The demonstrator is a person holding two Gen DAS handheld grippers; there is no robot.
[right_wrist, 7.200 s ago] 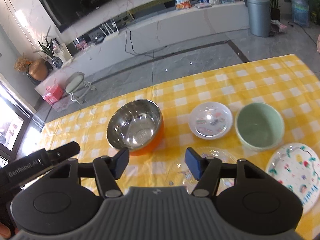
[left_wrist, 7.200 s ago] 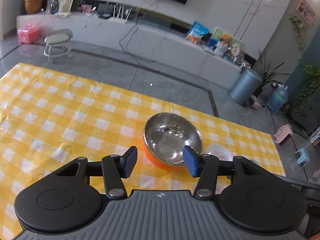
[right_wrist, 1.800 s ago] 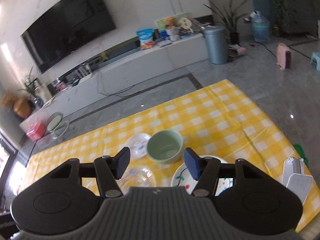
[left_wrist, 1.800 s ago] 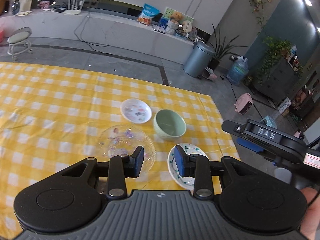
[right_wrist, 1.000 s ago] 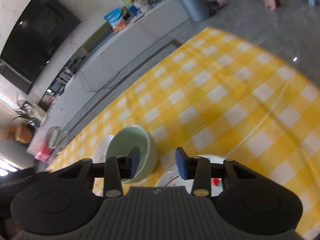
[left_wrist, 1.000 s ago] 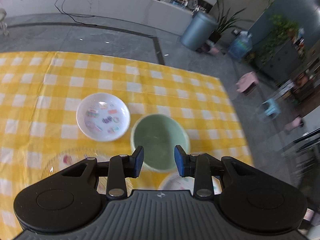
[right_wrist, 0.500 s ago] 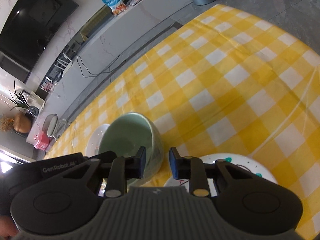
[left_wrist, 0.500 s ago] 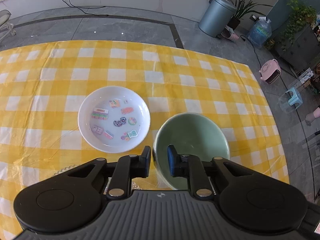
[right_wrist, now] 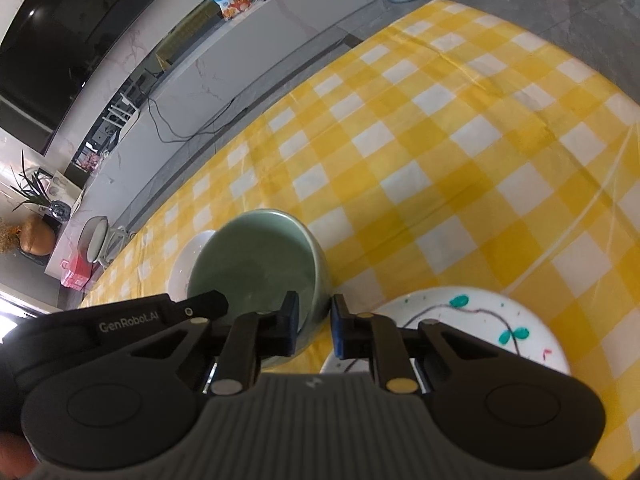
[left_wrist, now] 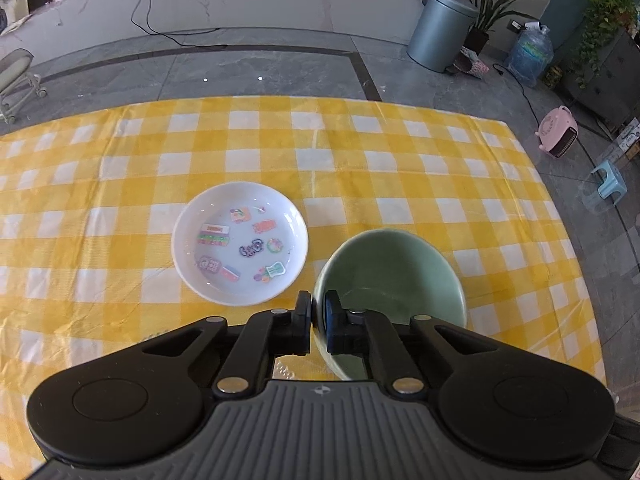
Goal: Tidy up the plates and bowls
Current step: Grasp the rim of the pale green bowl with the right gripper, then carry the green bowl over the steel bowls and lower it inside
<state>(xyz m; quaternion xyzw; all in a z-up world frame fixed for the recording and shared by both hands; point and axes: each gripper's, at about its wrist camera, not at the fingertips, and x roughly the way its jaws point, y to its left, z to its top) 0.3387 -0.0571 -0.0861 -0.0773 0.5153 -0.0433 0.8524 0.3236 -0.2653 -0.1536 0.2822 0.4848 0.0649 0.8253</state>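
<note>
A pale green bowl [left_wrist: 390, 276] stands on the yellow checked tablecloth [left_wrist: 360, 152]. My left gripper [left_wrist: 318, 322] is shut on the bowl's near left rim, one finger inside and one outside. In the right wrist view the bowl [right_wrist: 256, 264] is straddled at its near right rim by my right gripper [right_wrist: 314, 326], whose jaws stand narrow around the wall. A small white dish with stickers [left_wrist: 240, 242] lies just left of the bowl. A white painted plate [right_wrist: 472, 328] lies right of the bowl, under my right gripper.
The table's far edge [left_wrist: 280, 100] and right edge [left_wrist: 560, 216] border a grey tiled floor. The left gripper body [right_wrist: 128, 320] shows at the left in the right wrist view. A clear glass plate is partly hidden under the left gripper.
Both grippers moved from the steel bowl at the left over to the green bowl. In the last half second both closed in on its rim; the left jaws now pinch it.
</note>
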